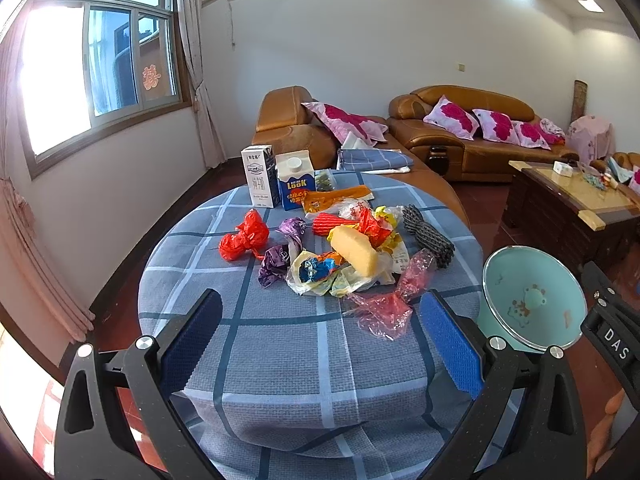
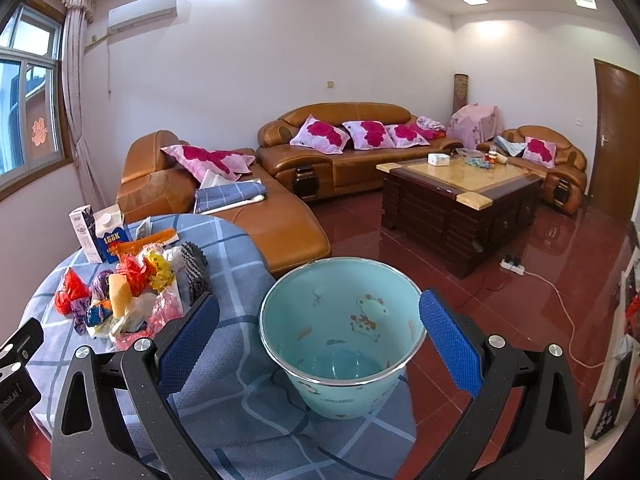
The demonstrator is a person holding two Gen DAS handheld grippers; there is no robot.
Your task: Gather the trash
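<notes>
A heap of trash [image 1: 340, 252] lies mid-table on the blue plaid cloth [image 1: 280, 344]: a red bag [image 1: 242, 236], purple wrappers [image 1: 278, 258], a yellow foam piece [image 1: 354, 250], a clear pink wrapper [image 1: 394, 300] and a black mesh sleeve [image 1: 428, 234]. My left gripper [image 1: 320, 340] hangs open short of the heap, nothing between its blue pads. A pale green bin [image 2: 340, 336] stands empty at the table's right edge. My right gripper [image 2: 320, 340] is open, its fingers either side of the bin without touching. The heap [image 2: 120, 300] sits to the left in the right wrist view.
Two cartons, a white one [image 1: 260, 176] and a blue one [image 1: 294, 182], stand at the table's far side by an orange packet [image 1: 336, 196]. Brown leather sofas [image 2: 340, 148] and a wooden coffee table [image 2: 460, 196] fill the room beyond. A power strip [image 2: 512, 266] lies on the red floor.
</notes>
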